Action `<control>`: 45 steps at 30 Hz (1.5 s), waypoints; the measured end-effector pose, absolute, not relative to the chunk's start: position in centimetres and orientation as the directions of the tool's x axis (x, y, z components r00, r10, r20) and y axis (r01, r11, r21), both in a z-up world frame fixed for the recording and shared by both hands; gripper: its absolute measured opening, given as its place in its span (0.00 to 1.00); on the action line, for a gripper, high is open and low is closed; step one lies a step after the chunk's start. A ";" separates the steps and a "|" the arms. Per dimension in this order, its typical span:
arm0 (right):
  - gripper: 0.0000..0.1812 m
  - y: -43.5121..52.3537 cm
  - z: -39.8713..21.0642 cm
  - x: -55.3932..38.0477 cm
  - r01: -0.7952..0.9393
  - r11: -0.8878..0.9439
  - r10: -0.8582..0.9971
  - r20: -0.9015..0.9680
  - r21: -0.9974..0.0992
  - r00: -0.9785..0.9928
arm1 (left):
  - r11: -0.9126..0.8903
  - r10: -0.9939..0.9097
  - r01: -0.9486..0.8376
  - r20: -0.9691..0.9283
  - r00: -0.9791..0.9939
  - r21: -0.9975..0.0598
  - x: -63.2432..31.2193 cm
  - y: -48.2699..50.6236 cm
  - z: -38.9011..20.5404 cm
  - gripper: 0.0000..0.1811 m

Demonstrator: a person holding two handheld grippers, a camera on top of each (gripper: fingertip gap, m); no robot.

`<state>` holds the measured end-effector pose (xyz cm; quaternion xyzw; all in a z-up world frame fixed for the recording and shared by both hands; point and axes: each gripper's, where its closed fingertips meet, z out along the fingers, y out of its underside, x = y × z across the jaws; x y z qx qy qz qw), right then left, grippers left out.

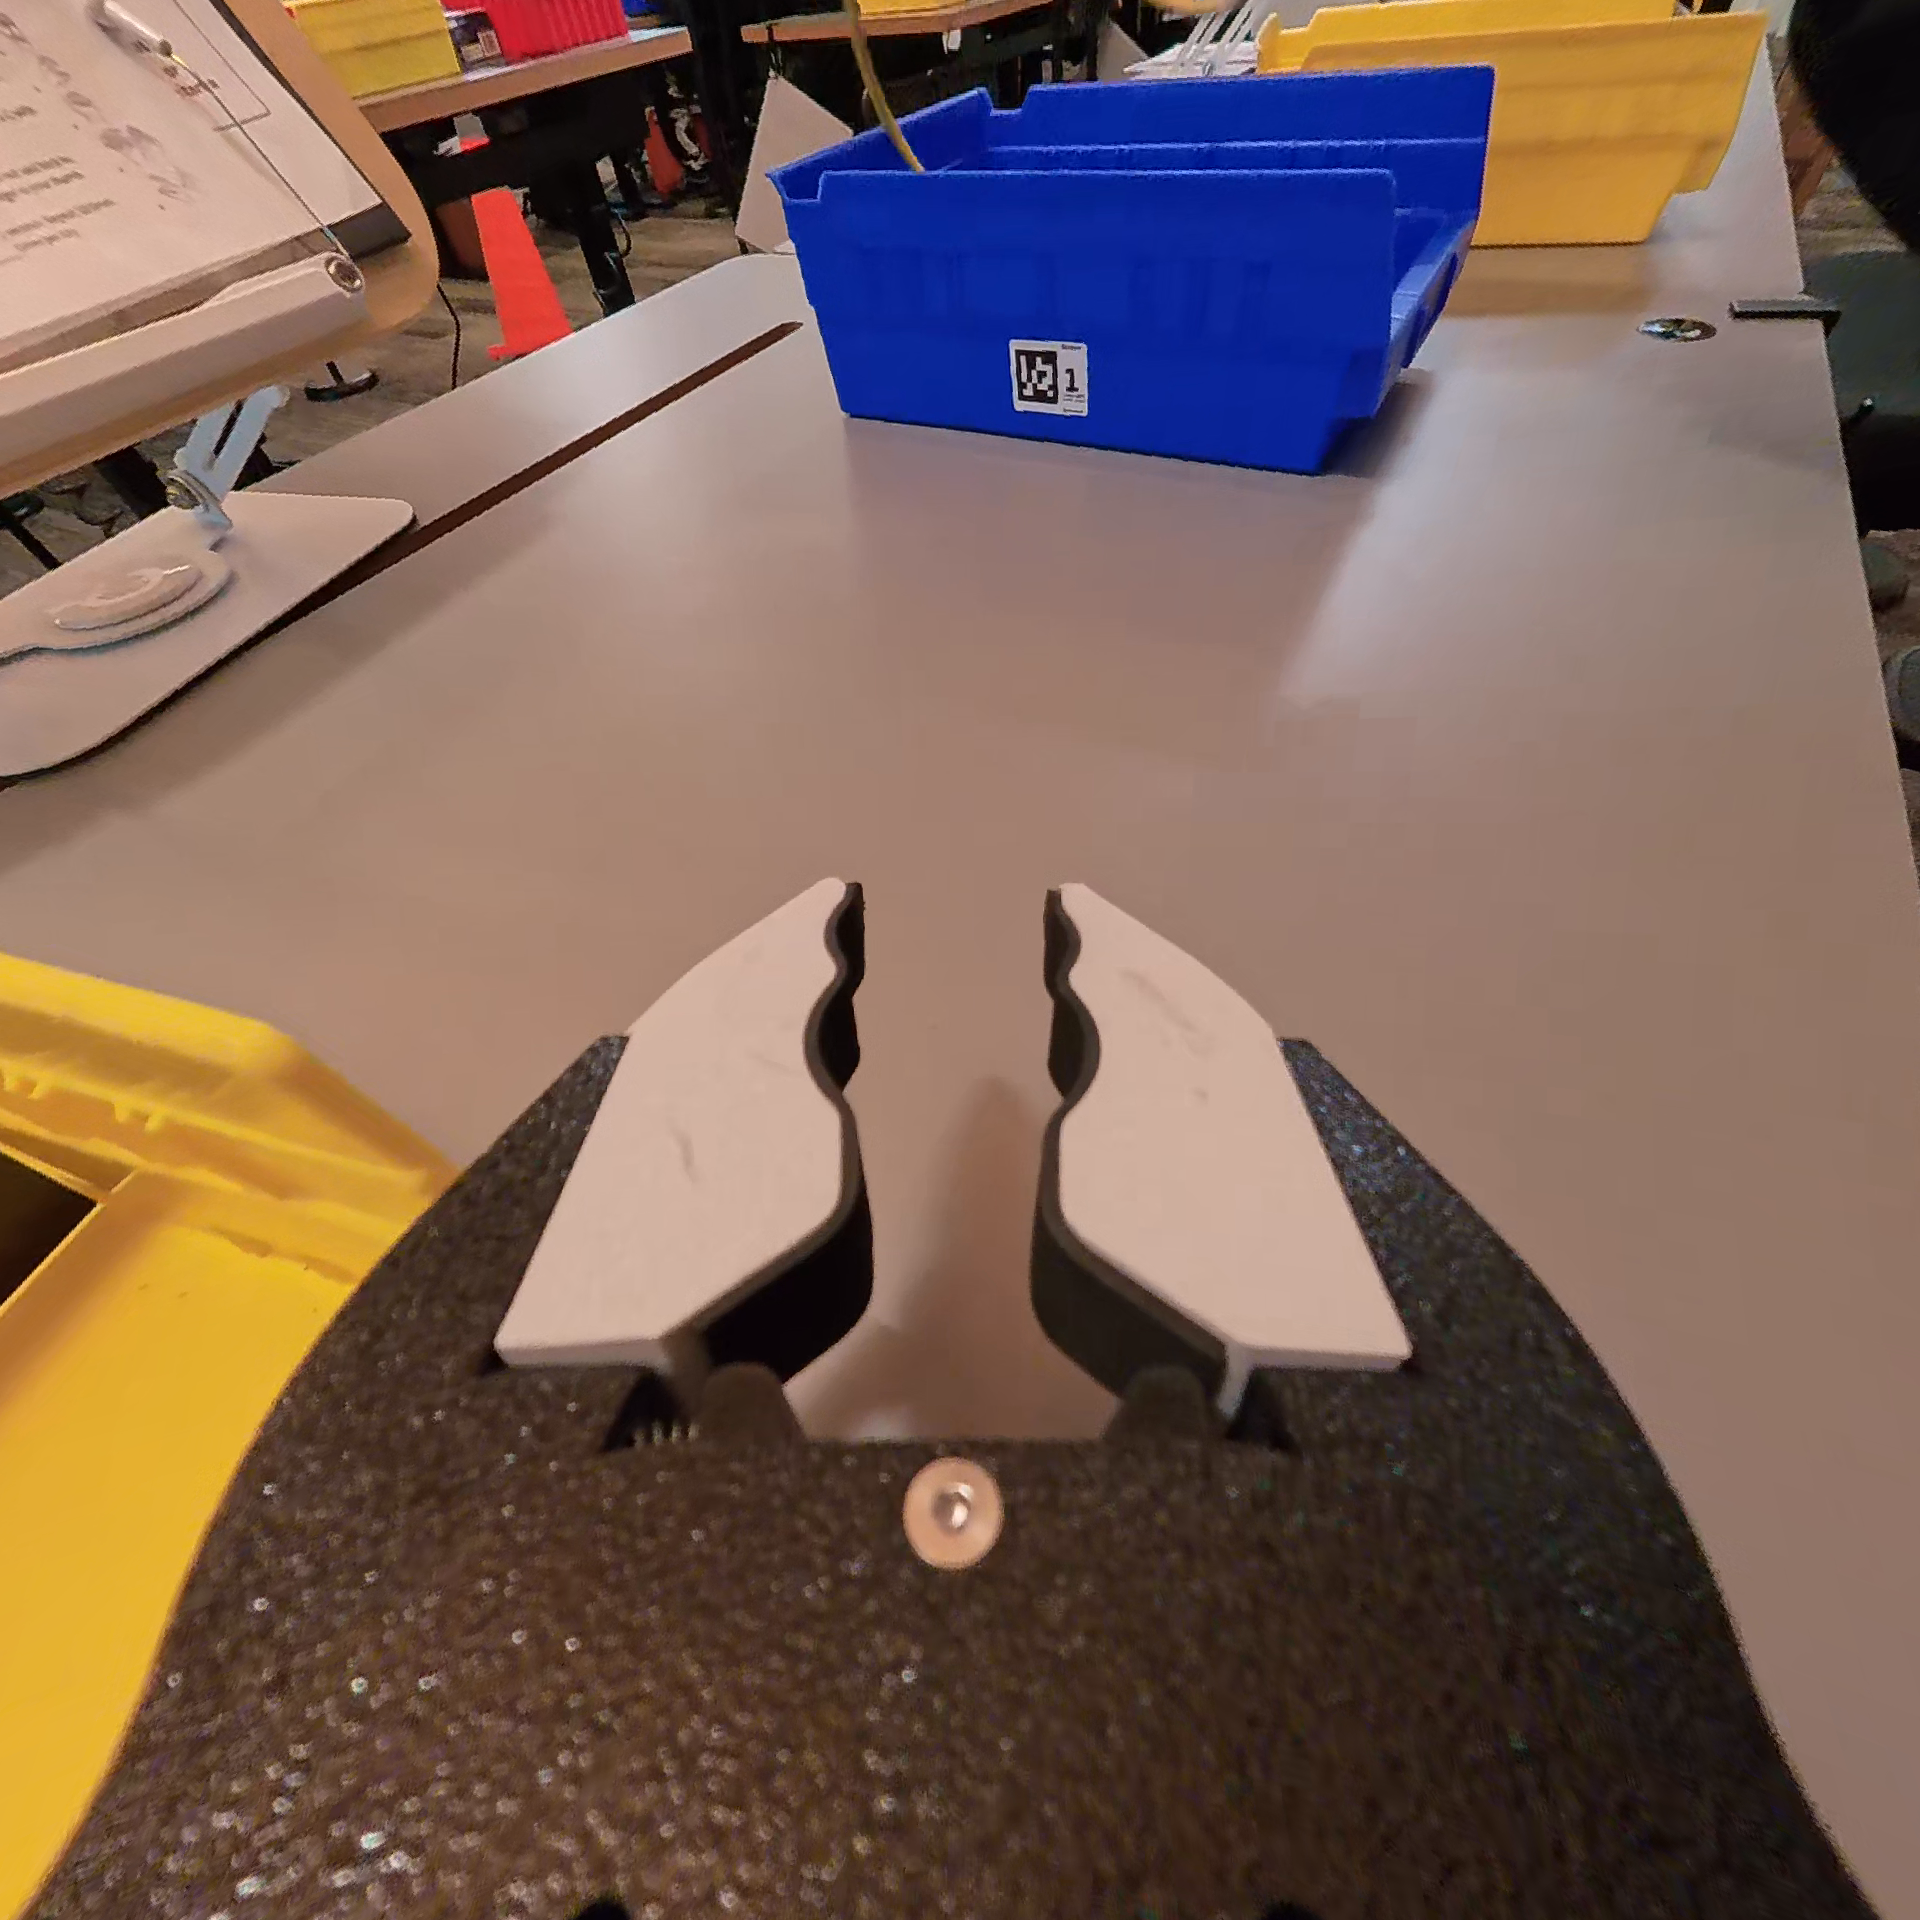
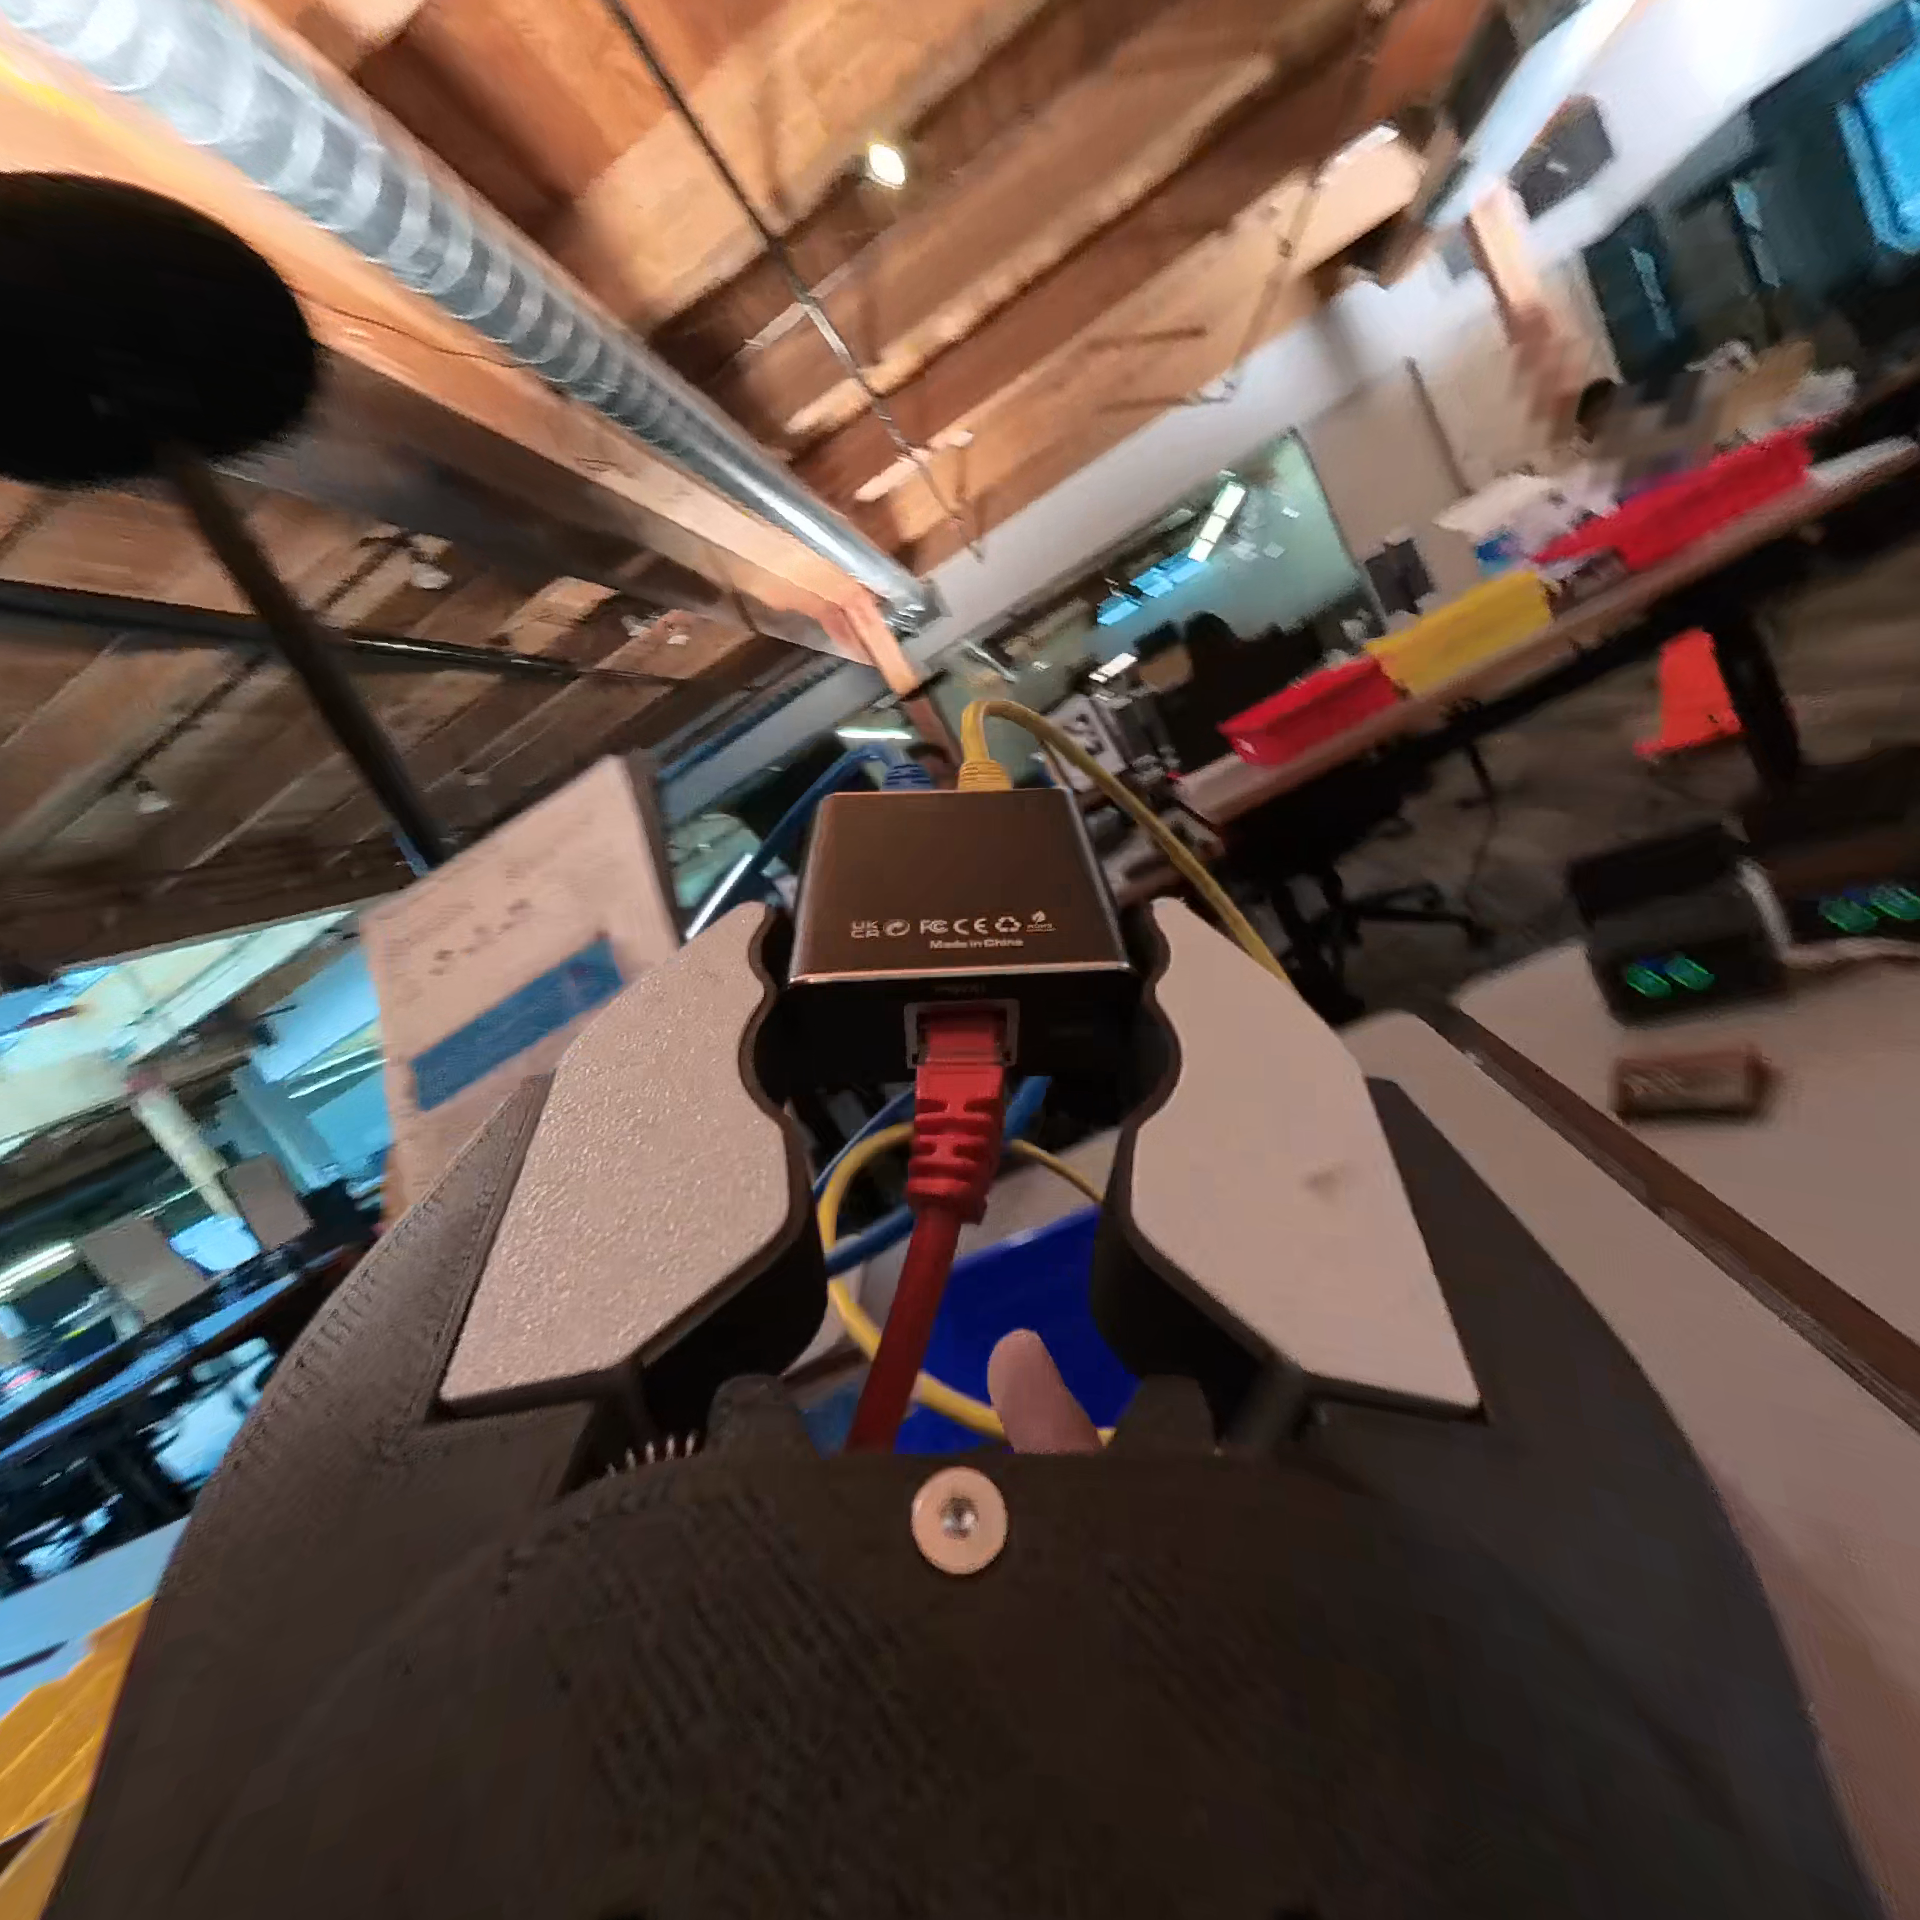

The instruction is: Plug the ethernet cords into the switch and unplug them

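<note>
Right gripper (image 2: 961,935) clamps switch (image 2: 956,894) — small, hard, light; red cord (image 2: 940,1174) bendy, grab plug. Left gripper (image 1: 956,914) empty, apart.

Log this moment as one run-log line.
left hand-held gripper: open, empty, over table | right hand-held gripper: shut on switch, raised | red cord, yellow cord: plugged

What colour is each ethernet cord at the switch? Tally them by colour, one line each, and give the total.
Red cord: 1, plugged into the near face of the switch, which the right hand-held gripper holds
Yellow cord: 1, plugged in at the far end
Blue cord: 1, at the far end; its plug is mostly hidden
Total: 3
</note>
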<state>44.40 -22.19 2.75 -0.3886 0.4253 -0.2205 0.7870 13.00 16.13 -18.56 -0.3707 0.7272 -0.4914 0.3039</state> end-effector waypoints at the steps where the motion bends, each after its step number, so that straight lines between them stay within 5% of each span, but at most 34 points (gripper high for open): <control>1: 0.35 -23.0 1.2 44.8 0.013 0.591 -0.705 -0.508 -0.807 0.495 | 0.241 -0.838 -0.240 -0.077 -0.541 -0.940 13.0 16.1 -18.5 0.18; 5: 0.35 -24.0 -2.5 45.3 0.037 0.453 -0.821 -0.401 -0.891 0.407 | 0.242 -0.836 -0.248 -0.072 -0.543 -0.938 13.1 16.1 -18.7 0.18; 10: 0.35 -20.8 -5.8 44.2 0.111 0.005 -0.916 0.040 -0.994 0.398 | 0.261 -0.832 -0.246 -0.088 -0.547 -0.934 13.1 15.8 -18.8 0.18; 16: 0.35 -16.3 -8.5 42.2 0.245 -0.442 -0.795 0.504 -0.863 0.339 | 0.257 -0.834 -0.241 -0.089 -0.544 -0.936 13.0 15.8 -18.7 0.18; 23: 0.35 -15.5 -13.7 44.8 -0.042 -0.523 -0.747 0.435 -0.851 0.503 | 0.276 -0.828 -0.242 -0.102 -0.551 -0.930 12.9 15.4 -18.9 0.18; 30: 0.39 -17.9 -18.1 45.5 -0.222 -0.811 -0.532 0.525 -0.541 0.664 | 0.291 -0.823 -0.243 -0.113 -0.557 -0.925 12.9 15.2 -19.1 0.17; 39: 0.53 -18.6 -11.4 39.8 -0.195 -0.680 -0.596 0.377 -0.707 0.709 | 0.305 -0.822 -0.248 -0.122 -0.557 -0.919 12.9 15.1 -19.2 0.18; 45: 0.46 -13.1 -11.9 31.9 -0.143 -0.440 -0.643 0.200 -0.887 0.739 | 0.274 -0.880 -0.211 -0.157 -0.448 -0.938 13.8 15.4 -17.3 0.20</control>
